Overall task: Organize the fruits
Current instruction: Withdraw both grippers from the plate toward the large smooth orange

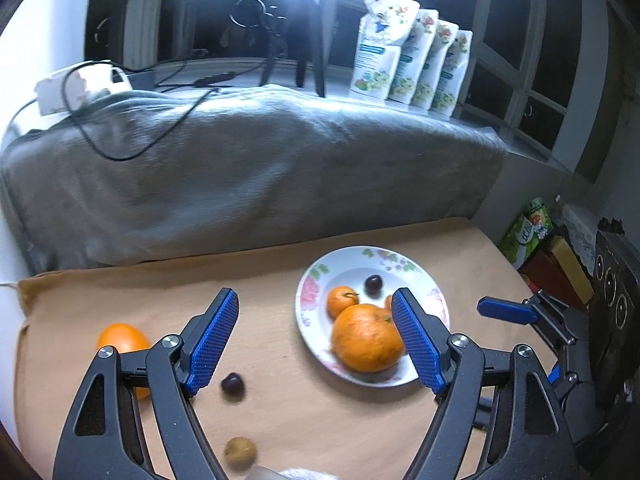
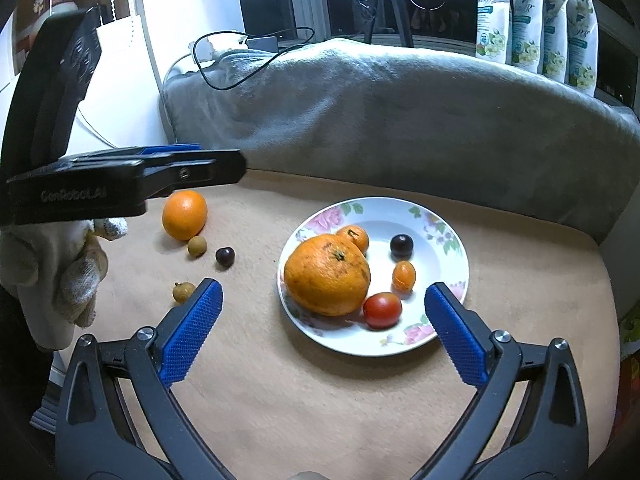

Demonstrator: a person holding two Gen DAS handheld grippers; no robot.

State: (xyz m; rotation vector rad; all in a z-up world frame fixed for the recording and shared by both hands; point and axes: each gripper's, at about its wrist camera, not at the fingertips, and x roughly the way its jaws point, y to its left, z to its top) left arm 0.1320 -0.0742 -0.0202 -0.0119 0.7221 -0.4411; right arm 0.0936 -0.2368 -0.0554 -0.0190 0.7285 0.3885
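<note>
The fruits are partly on the plate (image 2: 448,256) and partly on the tan surface (image 2: 320,400). The right tongs (image 2: 322,334) are spread wide and hold nothing. They hang over the near edge of the plate. The left tongs (image 1: 316,344) are spread too and are empty. In the left wrist view the big orange (image 1: 366,338) on the plate shows between their blue pads, but the pads do not touch it.

On the plate, the big orange (image 2: 326,276) lies at the left. A small orange (image 2: 354,237) touches it from behind. A red tomato (image 2: 382,310) sits just beside it in front. A tiny orange fruit (image 2: 404,276) and a dark cherry (image 2: 401,246) lie near the middle of the plate.

Left of the plate, on the surface, a second orange (image 2: 185,215) sits with a small brown fruit (image 2: 197,247) touching it. Another dark cherry (image 2: 225,257) is close by. One more brown fruit (image 2: 183,292) lies nearer, beside the left pad of the right tongs.

A hand in a white glove (image 2: 60,272) holds the left tongs at the left edge of the right wrist view. Behind the surface is a grey blanket (image 2: 400,120). Four white pouches (image 2: 536,20) stand on the window ledge behind it.
</note>
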